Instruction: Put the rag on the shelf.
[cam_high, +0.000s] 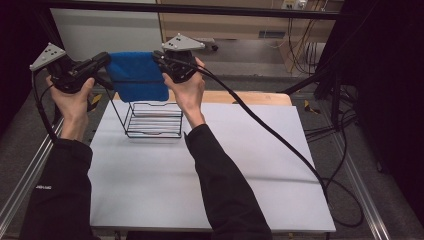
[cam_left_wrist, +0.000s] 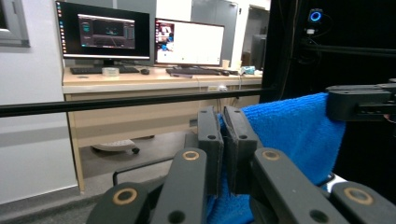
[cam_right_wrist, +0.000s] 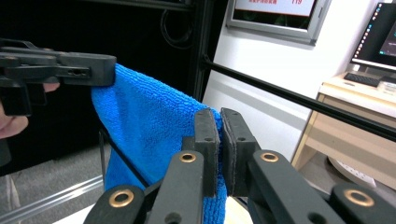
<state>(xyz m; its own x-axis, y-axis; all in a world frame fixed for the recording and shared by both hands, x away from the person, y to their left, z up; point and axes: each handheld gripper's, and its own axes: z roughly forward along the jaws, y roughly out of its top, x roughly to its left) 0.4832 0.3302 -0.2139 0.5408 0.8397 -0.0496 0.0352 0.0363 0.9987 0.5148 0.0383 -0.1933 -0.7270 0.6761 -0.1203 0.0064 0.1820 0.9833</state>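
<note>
White table (cam_high: 210, 170) carries a black wire rack (cam_high: 152, 120) near its far edge, left of centre. A blue cloth (cam_high: 136, 75) hangs stretched in the air above the rack, its lower edge just over the rack's top wires, held at both upper corners. Left tool (cam_high: 105, 61) is pressed together pinching the cloth's left corner, right tool (cam_high: 159, 57) pressed together pinching its right corner, cloth edge between the pads (cam_left_wrist: 208, 140) in both gripper views.

A lab-like office: lit monitors (cam_left_wrist: 103, 31) on a wooden desk (cam_left_wrist: 159, 79), black frame bars (cam_left_wrist: 130, 100), trailing cables (cam_high: 345, 125).
</note>
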